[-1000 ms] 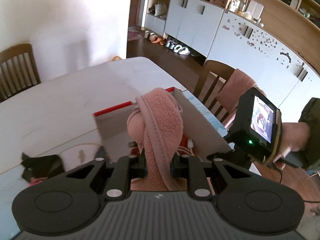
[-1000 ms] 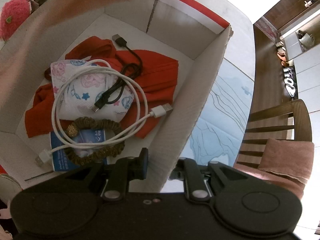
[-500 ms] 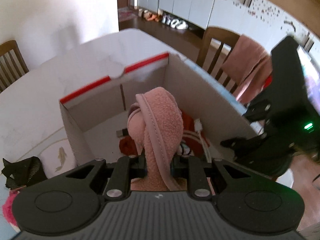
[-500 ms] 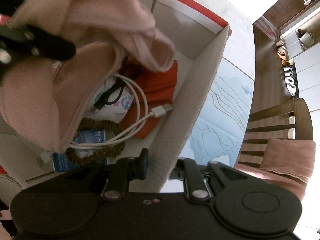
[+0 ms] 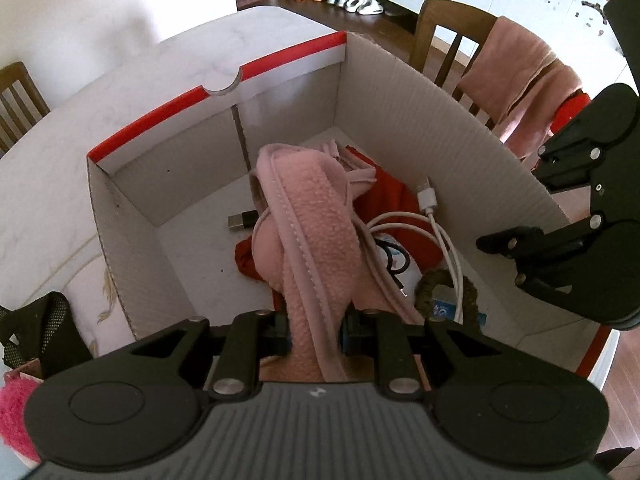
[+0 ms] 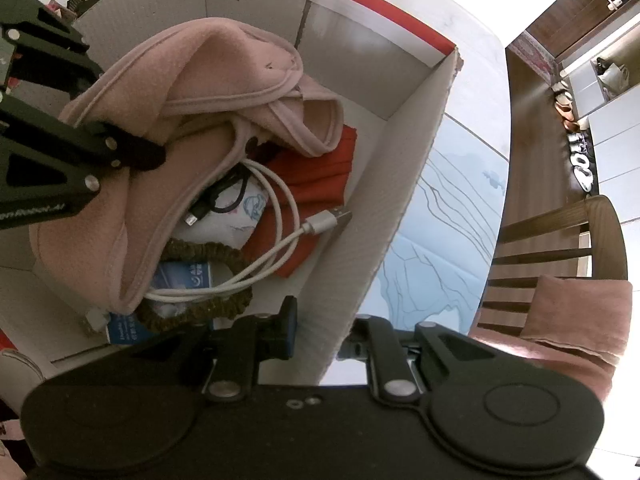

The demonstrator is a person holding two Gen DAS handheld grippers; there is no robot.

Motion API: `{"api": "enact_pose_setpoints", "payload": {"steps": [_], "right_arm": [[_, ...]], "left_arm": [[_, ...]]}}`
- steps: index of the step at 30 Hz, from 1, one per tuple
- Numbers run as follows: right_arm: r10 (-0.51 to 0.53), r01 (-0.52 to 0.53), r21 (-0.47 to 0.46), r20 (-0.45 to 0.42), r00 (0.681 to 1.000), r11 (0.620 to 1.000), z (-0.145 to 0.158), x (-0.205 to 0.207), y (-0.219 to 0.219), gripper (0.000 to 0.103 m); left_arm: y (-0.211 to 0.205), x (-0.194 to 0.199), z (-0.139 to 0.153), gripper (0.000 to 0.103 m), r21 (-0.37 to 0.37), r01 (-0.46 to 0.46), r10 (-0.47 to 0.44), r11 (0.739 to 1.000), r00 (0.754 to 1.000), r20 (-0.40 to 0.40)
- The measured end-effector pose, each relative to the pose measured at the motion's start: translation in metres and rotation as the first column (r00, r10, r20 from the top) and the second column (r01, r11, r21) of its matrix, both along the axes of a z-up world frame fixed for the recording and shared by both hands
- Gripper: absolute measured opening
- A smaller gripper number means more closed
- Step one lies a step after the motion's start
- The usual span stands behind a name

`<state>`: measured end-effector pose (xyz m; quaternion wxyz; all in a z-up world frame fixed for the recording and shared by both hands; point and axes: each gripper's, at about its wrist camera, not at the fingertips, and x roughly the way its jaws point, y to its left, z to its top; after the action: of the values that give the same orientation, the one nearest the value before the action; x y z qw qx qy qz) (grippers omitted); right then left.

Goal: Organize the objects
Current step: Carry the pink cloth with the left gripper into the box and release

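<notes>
My left gripper point(image 5: 314, 332) is shut on a pink fleece cloth point(image 5: 316, 224) and holds it down inside the white cardboard box with a red rim point(image 5: 400, 92). The cloth point(image 6: 192, 92) drapes over the box contents: a red cloth point(image 6: 316, 184), a white USB cable point(image 6: 280, 248), a black cable point(image 6: 224, 196), a brown scrunchie point(image 6: 200, 308) and a blue packet point(image 6: 180, 276). My right gripper point(image 6: 320, 332) is shut on the box's right wall point(image 6: 372, 240), one finger inside and one outside. It shows in the left wrist view point(image 5: 580, 240).
The box stands on a white table point(image 5: 48, 184). A black mesh item point(image 5: 36, 332) and a pink fuzzy thing point(image 5: 12, 412) lie left of the box. Wooden chairs point(image 5: 452, 36) with a pink towel point(image 5: 524, 80) stand beyond the right table edge.
My left gripper has carried the pink cloth forward and down from above the box into it, so the cloth now rests on the contents. The right gripper has kept hold of the box wall.
</notes>
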<state>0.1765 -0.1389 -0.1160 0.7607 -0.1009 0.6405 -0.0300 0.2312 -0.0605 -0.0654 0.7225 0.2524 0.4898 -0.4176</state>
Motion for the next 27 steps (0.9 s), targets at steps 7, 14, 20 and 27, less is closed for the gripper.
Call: {"api": "enact_pose_setpoints", "payload": {"steps": [7, 14, 20, 27], "right_arm": [[-0.001, 0.001, 0.000, 0.000, 1.000, 1.000, 0.000, 0.000, 0.000, 0.015], [0.002, -0.002, -0.002, -0.001, 1.000, 1.000, -0.001, 0.000, 0.000, 0.015], [0.003, -0.003, -0.003, -0.001, 1.000, 1.000, -0.001, 0.000, 0.000, 0.015], [0.003, -0.003, -0.003, -0.002, 1.000, 1.000, 0.000, 0.000, 0.000, 0.015]], "left_arm": [[0.009, 0.004, 0.009, 0.041, -0.045, -0.041, 0.040, 0.998, 0.999, -0.025], [0.028, -0.001, 0.037, 0.066, -0.120, -0.060, 0.058, 0.991, 0.998, -0.016], [0.051, -0.003, 0.065, 0.071, -0.187, -0.095, 0.093, 0.978, 0.996, -0.016], [0.095, 0.005, 0.094, 0.085, -0.253, -0.163, 0.168, 0.954, 0.986, 0.000]]}}
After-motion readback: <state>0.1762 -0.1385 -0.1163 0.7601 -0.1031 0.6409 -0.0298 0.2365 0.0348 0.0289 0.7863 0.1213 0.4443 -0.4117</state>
